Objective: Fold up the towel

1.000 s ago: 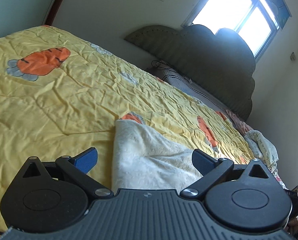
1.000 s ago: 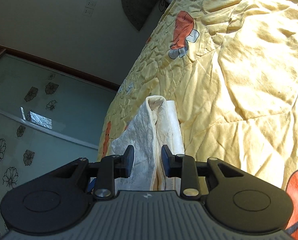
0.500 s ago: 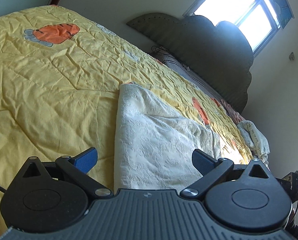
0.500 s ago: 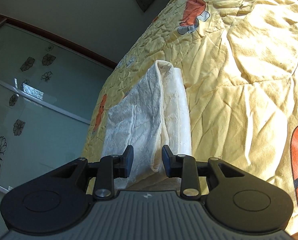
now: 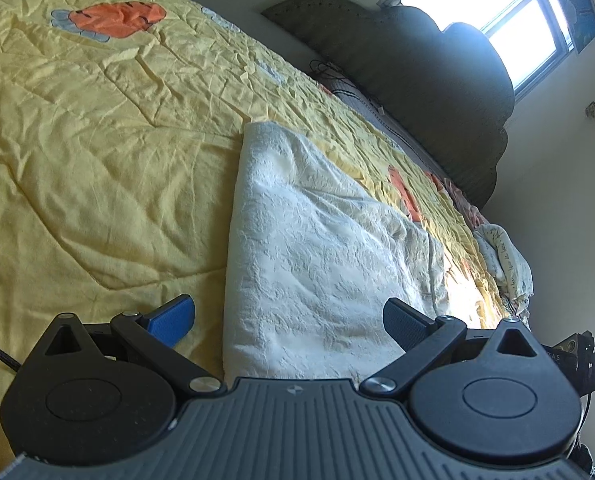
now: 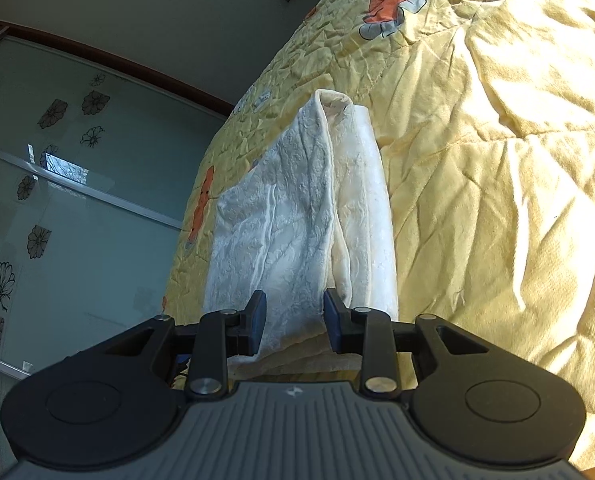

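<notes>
My left gripper (image 5: 287, 322): jaws spread wide, nothing held; towel (image 5: 317, 248) lies folded on quilt (image 5: 97, 160) ahead between them
My right gripper (image 6: 293, 316): jaws part open, straddling towel edge, contact unclear
Risk: closing off-centre catches one layer, fold slides apart

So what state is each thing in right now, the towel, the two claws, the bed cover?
Towel: folded over, lying on the bed cover.
Left claw: wide open, holding nothing.
Right claw: partly open, towel fold between its fingers.
Bed cover: spread out, wrinkled.
</notes>
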The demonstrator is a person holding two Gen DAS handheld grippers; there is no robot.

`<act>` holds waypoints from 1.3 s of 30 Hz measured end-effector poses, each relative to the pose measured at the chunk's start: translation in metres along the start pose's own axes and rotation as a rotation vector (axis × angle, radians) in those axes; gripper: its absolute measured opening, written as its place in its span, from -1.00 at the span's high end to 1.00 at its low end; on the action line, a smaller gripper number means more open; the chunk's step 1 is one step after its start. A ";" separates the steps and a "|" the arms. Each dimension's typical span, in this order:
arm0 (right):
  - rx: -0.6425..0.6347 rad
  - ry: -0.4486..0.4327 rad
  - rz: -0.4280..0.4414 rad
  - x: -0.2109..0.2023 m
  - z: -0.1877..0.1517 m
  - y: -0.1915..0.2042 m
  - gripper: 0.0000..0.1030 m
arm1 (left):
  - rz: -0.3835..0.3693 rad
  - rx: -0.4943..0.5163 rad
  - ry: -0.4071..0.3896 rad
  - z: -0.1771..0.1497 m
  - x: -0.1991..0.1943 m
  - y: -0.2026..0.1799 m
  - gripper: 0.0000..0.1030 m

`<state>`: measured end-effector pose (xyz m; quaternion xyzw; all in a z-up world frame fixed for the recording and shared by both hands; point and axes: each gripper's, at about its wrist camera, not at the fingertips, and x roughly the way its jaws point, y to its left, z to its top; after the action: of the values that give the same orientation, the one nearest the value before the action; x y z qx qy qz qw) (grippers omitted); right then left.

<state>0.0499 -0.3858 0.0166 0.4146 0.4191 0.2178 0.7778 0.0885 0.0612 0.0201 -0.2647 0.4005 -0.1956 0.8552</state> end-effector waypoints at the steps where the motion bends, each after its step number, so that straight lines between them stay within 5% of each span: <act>1: 0.004 0.005 -0.005 0.003 0.000 -0.001 0.41 | -0.002 -0.004 0.010 -0.002 0.003 0.000 -0.96; 7: -0.028 0.027 -0.037 0.017 0.000 0.001 0.48 | -0.016 0.031 0.033 -0.006 0.019 -0.015 -0.96; 9: -0.078 0.039 -0.042 0.020 -0.001 0.009 0.91 | 0.000 0.053 0.035 -0.006 0.022 -0.020 -0.96; 14: -0.208 0.079 -0.095 0.028 -0.009 0.027 0.94 | 0.040 0.084 0.023 -0.009 0.025 -0.027 -0.92; 16: -0.200 0.073 -0.096 0.026 -0.005 0.024 0.95 | 0.125 0.143 0.031 -0.010 0.026 -0.037 -0.50; 18: -0.237 0.036 -0.112 0.013 0.000 0.030 0.95 | 0.194 0.219 0.048 -0.009 0.024 -0.049 -0.36; 21: -0.239 0.011 -0.113 -0.004 0.009 0.031 0.95 | 0.190 0.245 0.060 -0.011 0.023 -0.047 -0.44; 24: -0.220 0.071 -0.172 0.012 0.005 0.013 0.96 | 0.208 0.347 0.006 -0.023 0.028 -0.047 -0.30; 28: -0.158 0.029 -0.138 0.011 0.000 0.004 0.96 | 0.217 0.373 0.003 -0.022 0.027 -0.050 -0.29; 31: -0.069 0.003 -0.120 -0.003 0.008 -0.001 0.81 | 0.254 0.434 -0.043 -0.015 0.009 -0.057 -0.36; 35: -0.042 -0.199 -0.133 -0.037 0.027 0.009 0.34 | 0.269 0.512 -0.202 0.005 -0.016 -0.076 -0.56; 39: -0.059 -0.239 -0.058 -0.007 0.053 0.040 0.10 | 0.214 0.554 -0.276 0.037 0.015 -0.105 -0.82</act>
<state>0.0906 -0.3933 0.0693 0.4021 0.3289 0.1564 0.8400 0.1142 -0.0181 0.0956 -0.0024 0.2377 -0.1683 0.9566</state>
